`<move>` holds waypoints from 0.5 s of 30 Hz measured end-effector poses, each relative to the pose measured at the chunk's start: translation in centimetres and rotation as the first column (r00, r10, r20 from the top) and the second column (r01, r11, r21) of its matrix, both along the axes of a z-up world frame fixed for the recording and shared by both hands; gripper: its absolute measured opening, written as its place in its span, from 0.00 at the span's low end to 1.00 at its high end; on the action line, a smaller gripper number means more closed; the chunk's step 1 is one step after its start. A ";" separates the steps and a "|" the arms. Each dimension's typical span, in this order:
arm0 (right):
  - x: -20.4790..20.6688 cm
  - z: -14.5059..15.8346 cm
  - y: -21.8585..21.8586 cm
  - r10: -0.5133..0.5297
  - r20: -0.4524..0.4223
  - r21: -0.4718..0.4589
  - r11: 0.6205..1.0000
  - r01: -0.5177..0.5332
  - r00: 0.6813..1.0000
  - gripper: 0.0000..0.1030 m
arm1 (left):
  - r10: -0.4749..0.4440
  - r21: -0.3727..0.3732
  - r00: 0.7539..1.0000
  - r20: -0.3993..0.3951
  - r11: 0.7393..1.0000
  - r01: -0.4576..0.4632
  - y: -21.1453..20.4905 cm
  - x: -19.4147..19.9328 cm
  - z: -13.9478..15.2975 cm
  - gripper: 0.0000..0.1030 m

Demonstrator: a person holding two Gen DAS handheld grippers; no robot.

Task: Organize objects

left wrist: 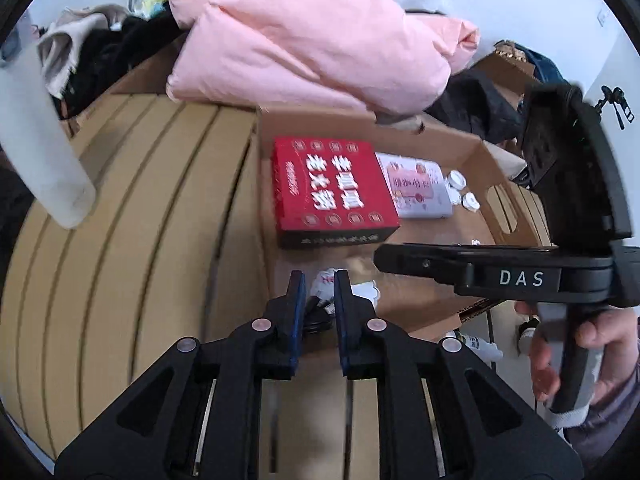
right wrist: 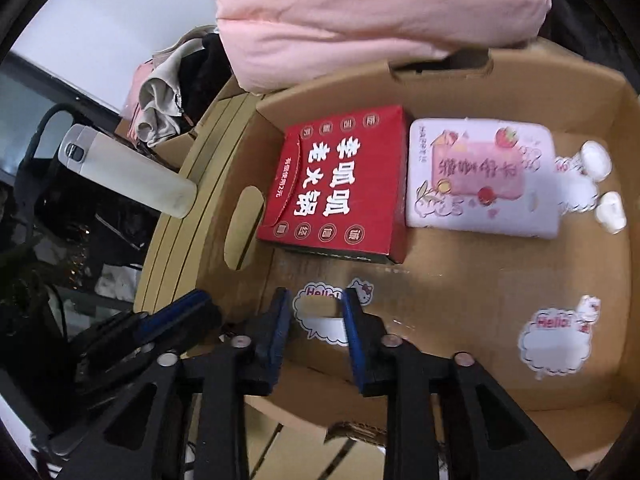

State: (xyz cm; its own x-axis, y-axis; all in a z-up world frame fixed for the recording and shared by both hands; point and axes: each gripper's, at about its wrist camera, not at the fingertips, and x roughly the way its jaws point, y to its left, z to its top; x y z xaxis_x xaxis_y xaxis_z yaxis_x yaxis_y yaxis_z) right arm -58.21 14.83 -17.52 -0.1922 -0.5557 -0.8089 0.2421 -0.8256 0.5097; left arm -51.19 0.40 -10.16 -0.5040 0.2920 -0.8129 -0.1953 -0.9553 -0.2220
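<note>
My left claw (left wrist: pixel 319 280) nearly closed, pinching something small, dark; can't identify. My right claw (right wrist: pixel 314 300) parted, empty, above Hello sticker (right wrist: pixel 320 314). Red box (right wrist: pixel 336 184), pink pack (right wrist: pixel 480 180) side by side on cardboard tray (right wrist: pixel 500 280) floor, keeping it tidy.

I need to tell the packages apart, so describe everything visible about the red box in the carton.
The red box is a flat, rectangular cardboard package with large white Chinese characters and round emblems on its lid and a darker side panel. It looks closed. It lies flat on the open cardboard carton's floor, near one wall, close beside or against a white pictured pack. Neither gripper touches it.
</note>
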 end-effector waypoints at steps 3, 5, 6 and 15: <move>0.6 1.5 0.4 -0.013 -0.051 0.002 1.000 0.013 0.999 0.85 | 0.033 -0.017 0.998 -0.045 0.999 -0.033 -1.2 0.7 2.1 0.22; 1.1 3.0 0.8 -0.018 -0.078 0.004 1.000 0.018 0.997 0.85 | 0.059 -0.024 0.996 -0.073 0.998 -0.061 -2.1 1.7 3.9 0.30; 1.5 4.1 1.1 -0.025 -0.098 0.012 1.000 0.026 0.995 0.85 | 0.064 -0.030 0.994 -0.089 0.997 -0.067 -2.5 2.5 4.9 0.32; 16.9 16.8 6.8 0.074 -0.375 0.148 0.989 -0.019 0.924 0.85 | 0.049 -0.149 0.971 -0.236 0.985 -0.086 -3.6 18.3 12.1 0.85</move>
